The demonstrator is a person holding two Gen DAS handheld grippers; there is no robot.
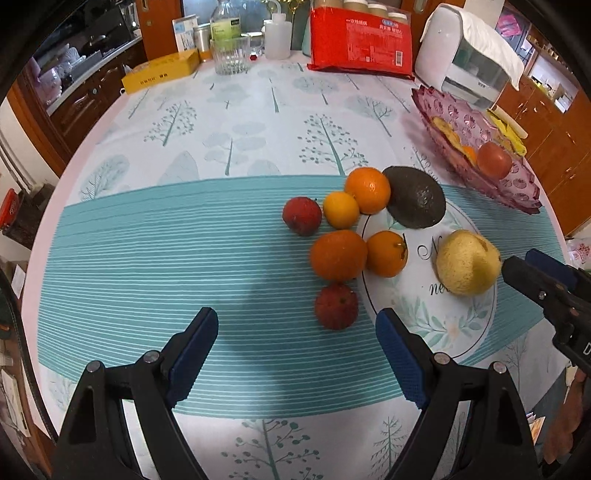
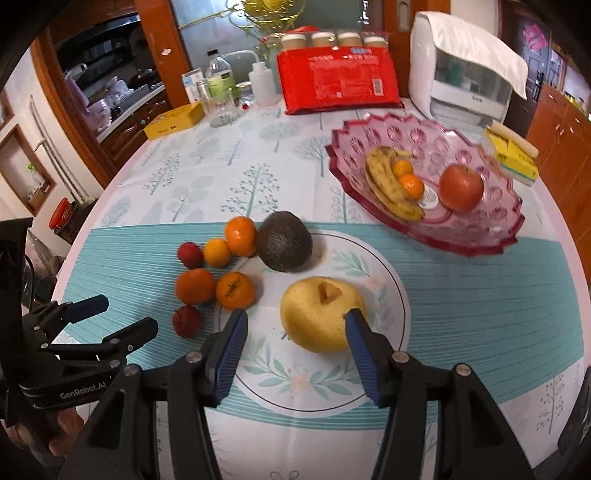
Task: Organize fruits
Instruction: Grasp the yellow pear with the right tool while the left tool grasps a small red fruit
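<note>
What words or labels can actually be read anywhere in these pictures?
"GenRobot.AI": on the left gripper body.
"N" and "ne", cursive, partly hidden by the yellow pear: on the tablecloth medallion.
Red package, yellow box, bottle label: print too small or blurred to read.

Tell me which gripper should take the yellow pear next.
Right. The right gripper is open with the yellow pear just beyond its fingertips; the left gripper is open over bare cloth, nearer a red fruit.
</note>
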